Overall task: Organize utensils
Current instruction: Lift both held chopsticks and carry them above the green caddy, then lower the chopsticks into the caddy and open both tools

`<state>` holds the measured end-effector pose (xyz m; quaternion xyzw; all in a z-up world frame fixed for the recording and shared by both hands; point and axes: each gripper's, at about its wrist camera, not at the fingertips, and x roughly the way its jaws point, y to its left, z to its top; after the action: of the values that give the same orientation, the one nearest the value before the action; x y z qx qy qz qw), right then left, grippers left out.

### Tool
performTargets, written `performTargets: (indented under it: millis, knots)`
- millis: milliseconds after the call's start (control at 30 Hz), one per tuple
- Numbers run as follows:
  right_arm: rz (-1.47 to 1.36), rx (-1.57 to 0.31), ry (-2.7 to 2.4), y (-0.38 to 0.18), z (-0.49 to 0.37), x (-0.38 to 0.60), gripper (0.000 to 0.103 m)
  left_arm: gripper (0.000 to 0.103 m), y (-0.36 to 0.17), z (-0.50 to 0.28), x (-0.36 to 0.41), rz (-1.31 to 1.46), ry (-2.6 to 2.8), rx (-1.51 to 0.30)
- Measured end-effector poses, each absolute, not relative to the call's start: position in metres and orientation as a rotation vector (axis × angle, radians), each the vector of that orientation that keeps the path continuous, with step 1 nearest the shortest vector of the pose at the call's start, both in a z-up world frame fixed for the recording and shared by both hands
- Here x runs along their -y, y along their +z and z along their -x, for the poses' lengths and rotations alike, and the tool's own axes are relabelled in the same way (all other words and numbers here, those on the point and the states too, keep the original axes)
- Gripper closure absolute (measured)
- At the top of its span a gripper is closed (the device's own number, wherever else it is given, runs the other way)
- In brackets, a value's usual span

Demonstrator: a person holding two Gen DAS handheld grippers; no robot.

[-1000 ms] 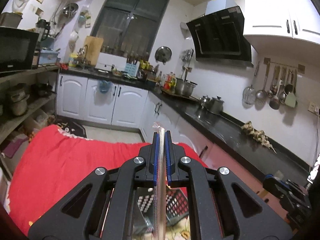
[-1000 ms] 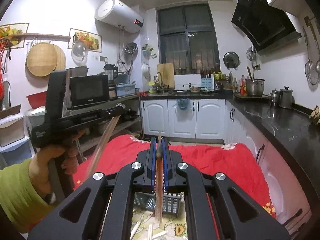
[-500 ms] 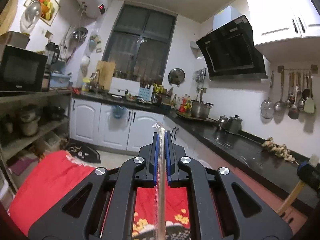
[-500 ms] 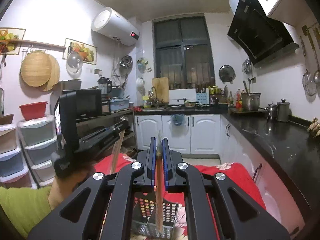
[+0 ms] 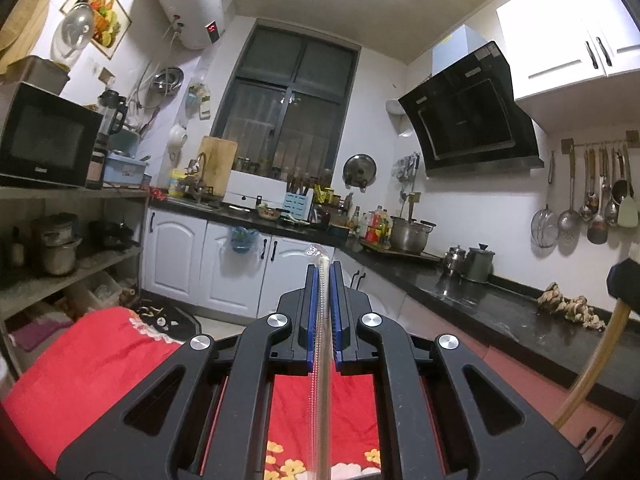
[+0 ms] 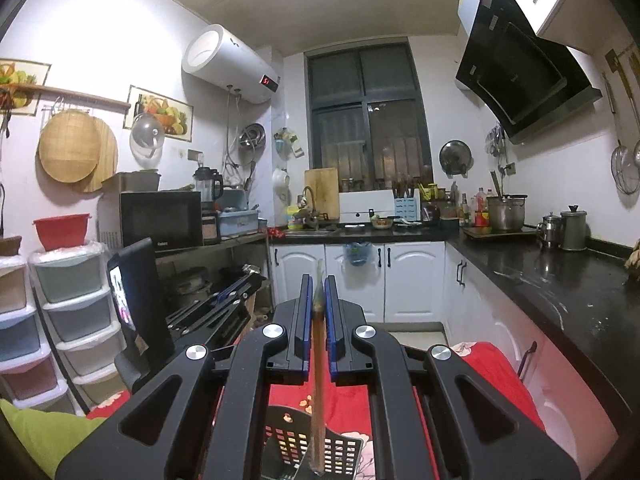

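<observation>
The left claw (image 5: 324, 276) was clamped on a thin clear stick (image 5: 321, 380), perhaps a chopstick in a plastic sleeve, which ran straight between the blue pads, its upper tip poking just past the fingertips and its lower end dropping out of view beneath the claw. Below this claw lay a red cloth (image 5: 92, 356) with yellow flowers. At the far right of the left wrist view, well off to the side of the claw, a pale wooden stick (image 5: 592, 364) slanted down from a dark shape at the frame's edge. The right claw (image 6: 319, 292) was likewise closed tight on a brown wooden stick (image 6: 318, 396), held upright between its pads, the top just above the fingertips and the lower end hanging directly under the claw, over a black mesh basket (image 6: 296, 444) that sat on the red cloth. To the left of the right claw, at about the same height, the other black claw body (image 6: 216, 308) pointed the same way, with a green sleeve (image 6: 44, 432) low in the corner. A black worktop (image 6: 560, 280) ran along the wall to the right of both claws.
</observation>
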<state>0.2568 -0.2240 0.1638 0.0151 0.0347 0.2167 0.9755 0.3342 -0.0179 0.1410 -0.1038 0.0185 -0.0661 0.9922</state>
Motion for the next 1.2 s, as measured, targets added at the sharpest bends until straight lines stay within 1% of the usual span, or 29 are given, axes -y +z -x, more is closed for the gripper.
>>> performTargets:
  millis: [333, 700, 1200]
  knots:
    - [-0.038, -0.095, 0.437, 0.139, -0.267, 0.218, 0.097, 0.1, 0.124, -0.323, 0.025, 0.122, -0.086, 0.041]
    - [-0.064, -0.147, 0.44, 0.108, -0.281, 0.213, 0.097, 0.1, 0.109, -0.316, 0.025, 0.095, -0.127, 0.047]
    - [-0.057, -0.233, 0.421, 0.086, -0.271, 0.218, 0.096, 0.1, 0.096, -0.308, 0.013, 0.094, -0.167, -0.042]
